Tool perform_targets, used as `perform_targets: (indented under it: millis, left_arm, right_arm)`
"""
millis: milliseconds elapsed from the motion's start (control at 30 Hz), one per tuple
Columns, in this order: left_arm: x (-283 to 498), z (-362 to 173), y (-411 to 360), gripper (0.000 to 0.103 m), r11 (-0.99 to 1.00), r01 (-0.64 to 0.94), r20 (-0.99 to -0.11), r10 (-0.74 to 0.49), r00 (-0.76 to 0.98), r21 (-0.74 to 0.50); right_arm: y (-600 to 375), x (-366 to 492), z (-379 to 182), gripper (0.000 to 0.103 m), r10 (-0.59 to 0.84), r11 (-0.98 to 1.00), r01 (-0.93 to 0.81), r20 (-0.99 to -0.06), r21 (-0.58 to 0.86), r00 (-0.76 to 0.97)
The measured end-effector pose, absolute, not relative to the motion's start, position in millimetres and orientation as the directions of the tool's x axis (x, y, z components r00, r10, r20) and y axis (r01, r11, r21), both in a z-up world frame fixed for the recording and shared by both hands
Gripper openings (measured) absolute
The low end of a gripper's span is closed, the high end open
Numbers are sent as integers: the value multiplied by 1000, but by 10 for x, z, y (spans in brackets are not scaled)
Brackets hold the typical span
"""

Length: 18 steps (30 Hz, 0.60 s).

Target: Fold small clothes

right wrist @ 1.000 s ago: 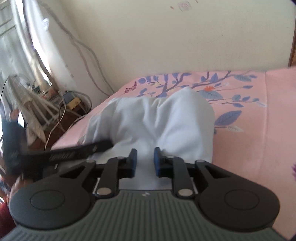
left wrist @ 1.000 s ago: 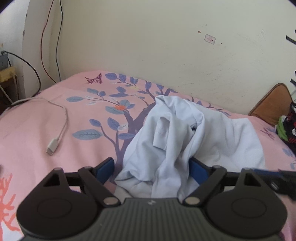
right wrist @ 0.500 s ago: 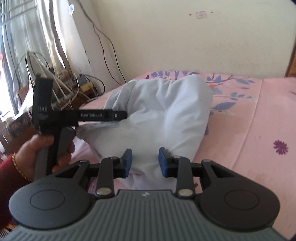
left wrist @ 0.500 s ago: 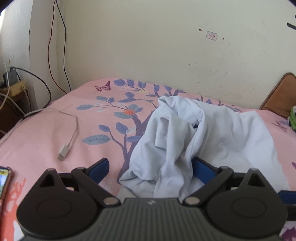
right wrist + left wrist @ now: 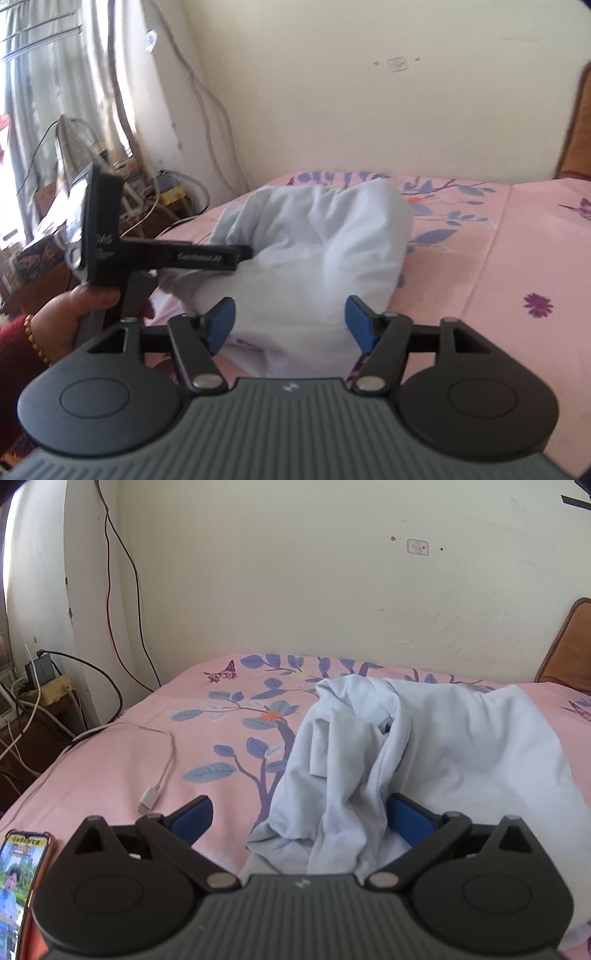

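Cream wall (image 5: 295, 572), curtained window (image 5: 40, 92)

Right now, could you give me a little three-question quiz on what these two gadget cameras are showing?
1. True or false: the pale blue garment lies neatly folded on the pink bedsheet.
2. What lies nearer the white cable plug: A) the phone, B) the brown cushion?
3. Fill in: the jaws of both the left gripper and the right gripper stand ____.

Key: 1. False, it lies crumpled. 2. A. 3. Open; both have just been opening, with cloth between the pads unpressed.
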State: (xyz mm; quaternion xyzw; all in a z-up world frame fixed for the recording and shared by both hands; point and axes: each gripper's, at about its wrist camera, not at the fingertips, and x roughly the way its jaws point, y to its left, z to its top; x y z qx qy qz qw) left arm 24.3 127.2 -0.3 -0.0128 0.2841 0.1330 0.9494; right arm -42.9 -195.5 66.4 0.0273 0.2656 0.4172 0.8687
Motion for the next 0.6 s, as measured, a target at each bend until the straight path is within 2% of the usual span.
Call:
perform_targets:
  millis: [67, 233, 600]
  left_arm:
    - [239, -2, 1257, 103, 963, -263, -537, 256, 804, 65]
    - [197, 1, 1214, 103, 954, -288, -528, 290, 798, 90]
    - [71, -41, 1312, 103, 939, -343, -588, 258, 767, -34]
  right_arm:
    - [-1988, -415, 669, 85, 716, 684, -675, -430, 276, 550]
    - [-2025, -322, 638, 89, 698, 708, -630, -447, 318, 559]
    - [-1949, -181, 535, 98, 700, 691, -631, -543, 351, 464]
